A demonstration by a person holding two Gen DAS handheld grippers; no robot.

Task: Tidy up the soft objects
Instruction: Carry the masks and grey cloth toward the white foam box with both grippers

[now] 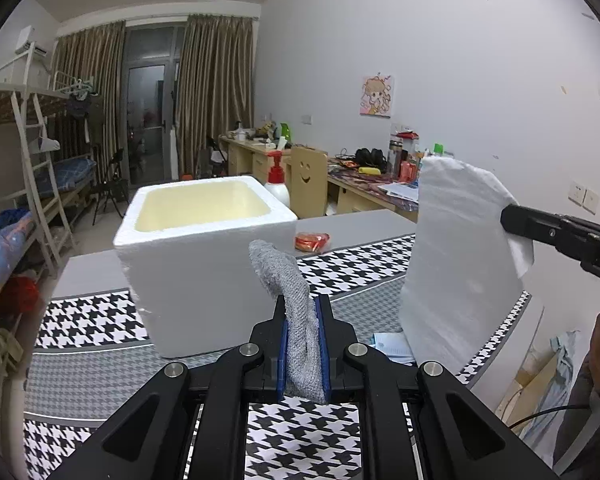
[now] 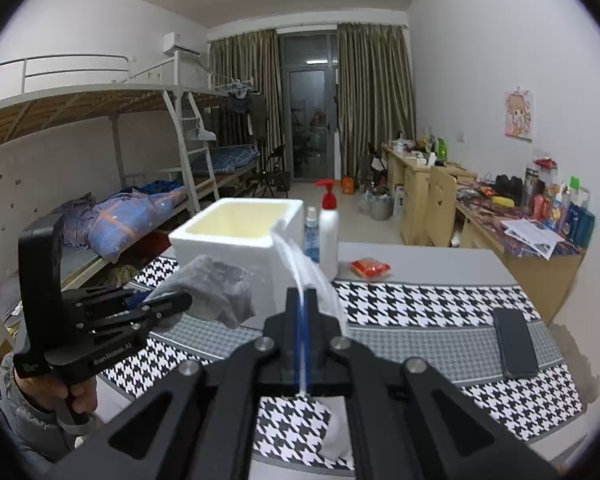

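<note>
My left gripper (image 1: 302, 308) is shut on a grey knitted cloth (image 1: 288, 280), held above the table just in front of a white foam box (image 1: 204, 264) with an open cream inside. My right gripper (image 2: 303, 300) is shut on a white soft sheet (image 2: 304, 276), seen edge-on. In the left wrist view that sheet (image 1: 456, 264) hangs to the right, gripped by the right gripper (image 1: 512, 220). In the right wrist view the left gripper (image 2: 180, 304) holds the grey cloth (image 2: 216, 288) beside the foam box (image 2: 240, 236).
A houndstooth mat (image 2: 420, 308) covers the grey table (image 2: 420, 260). A black phone (image 2: 514, 344) lies at the right. A red packet (image 2: 370, 268), a red-capped spray bottle (image 2: 329, 232) and a small blue bottle (image 2: 311, 236) stand behind the box. Bunk beds left, cluttered desks right.
</note>
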